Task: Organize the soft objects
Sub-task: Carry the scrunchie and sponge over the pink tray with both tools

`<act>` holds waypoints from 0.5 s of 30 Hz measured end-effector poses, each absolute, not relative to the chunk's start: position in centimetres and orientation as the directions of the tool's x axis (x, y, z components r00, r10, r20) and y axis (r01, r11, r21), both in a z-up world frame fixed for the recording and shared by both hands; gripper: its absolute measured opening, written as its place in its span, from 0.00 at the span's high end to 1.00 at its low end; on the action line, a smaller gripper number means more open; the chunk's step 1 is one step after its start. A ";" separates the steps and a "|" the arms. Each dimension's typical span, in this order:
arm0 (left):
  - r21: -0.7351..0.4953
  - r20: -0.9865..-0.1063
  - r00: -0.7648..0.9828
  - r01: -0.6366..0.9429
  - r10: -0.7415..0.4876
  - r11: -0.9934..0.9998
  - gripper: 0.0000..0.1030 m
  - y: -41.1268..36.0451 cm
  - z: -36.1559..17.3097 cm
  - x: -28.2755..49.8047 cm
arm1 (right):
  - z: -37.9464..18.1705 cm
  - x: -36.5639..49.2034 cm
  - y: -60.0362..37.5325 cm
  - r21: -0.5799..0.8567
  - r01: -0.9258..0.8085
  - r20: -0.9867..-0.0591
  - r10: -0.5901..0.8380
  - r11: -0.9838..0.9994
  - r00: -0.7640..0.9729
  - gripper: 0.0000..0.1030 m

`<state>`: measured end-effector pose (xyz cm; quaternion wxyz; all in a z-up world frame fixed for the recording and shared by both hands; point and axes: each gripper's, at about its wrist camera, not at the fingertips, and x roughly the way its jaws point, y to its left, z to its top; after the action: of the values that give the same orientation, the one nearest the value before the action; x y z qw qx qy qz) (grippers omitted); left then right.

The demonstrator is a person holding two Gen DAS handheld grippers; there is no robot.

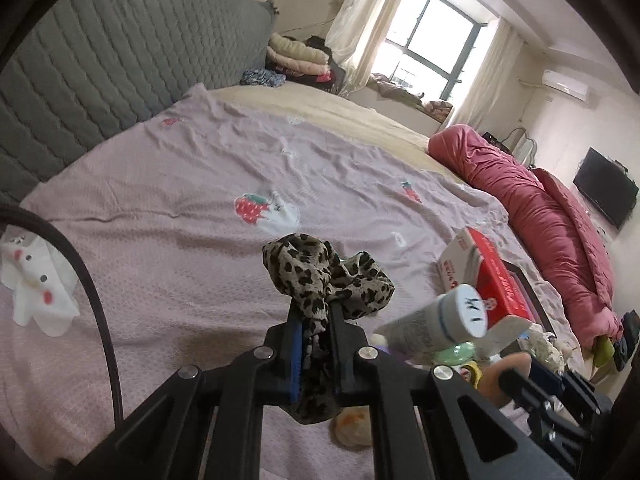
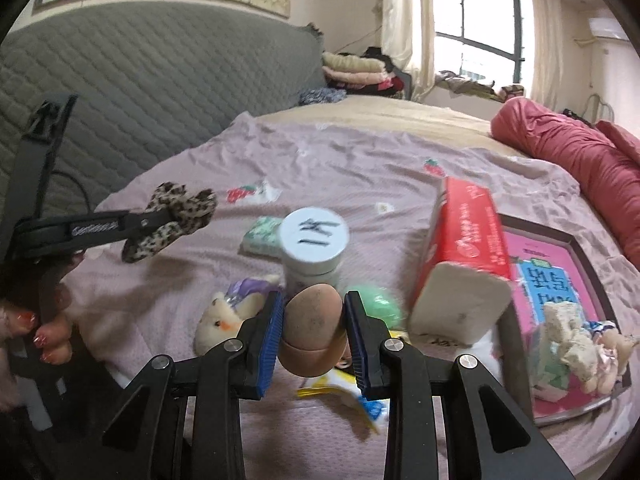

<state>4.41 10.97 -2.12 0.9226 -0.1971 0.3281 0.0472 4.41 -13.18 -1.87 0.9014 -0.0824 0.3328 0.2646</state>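
Observation:
My left gripper (image 1: 316,312) is shut on a leopard-print scrunchie (image 1: 320,268) and holds it above the pink bedsheet (image 1: 180,248); it also shows in the right wrist view (image 2: 160,216) with the scrunchie (image 2: 176,208). My right gripper (image 2: 314,312) is shut on a tan egg-shaped sponge (image 2: 312,324), held above a pile of small things. A small plush duck (image 2: 222,320) and a green soft ball (image 2: 380,300) lie just below it. A pink tray (image 2: 560,264) at the right holds soft toys (image 2: 576,344).
A white tube with a round cap (image 2: 314,240) and a red tissue pack (image 2: 464,248) stand close ahead of the right gripper. A rolled red quilt (image 1: 540,208) lies along the bed's right side. A white bunny cloth (image 1: 36,284) lies at left. Grey headboard (image 1: 120,60) behind.

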 end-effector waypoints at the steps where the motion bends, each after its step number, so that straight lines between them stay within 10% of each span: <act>1: -0.328 -0.620 0.783 -0.212 -0.041 0.921 0.89 10.6 -1.7 4.2 | -1.7 4.5 -13.6 0.032 -0.524 -0.638 0.421 0.851 0.645 0.69; 15: -0.245 -0.584 0.805 -0.052 -0.105 0.968 0.89 1.5 3.6 2.7 | 1.8 5.9 -23.5 0.123 -0.317 -0.539 0.331 0.941 0.774 0.69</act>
<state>2.70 1.54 3.59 0.9415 -0.1256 0.3123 -0.0142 5.88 -23.46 1.77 0.9418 0.0128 0.2886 0.1720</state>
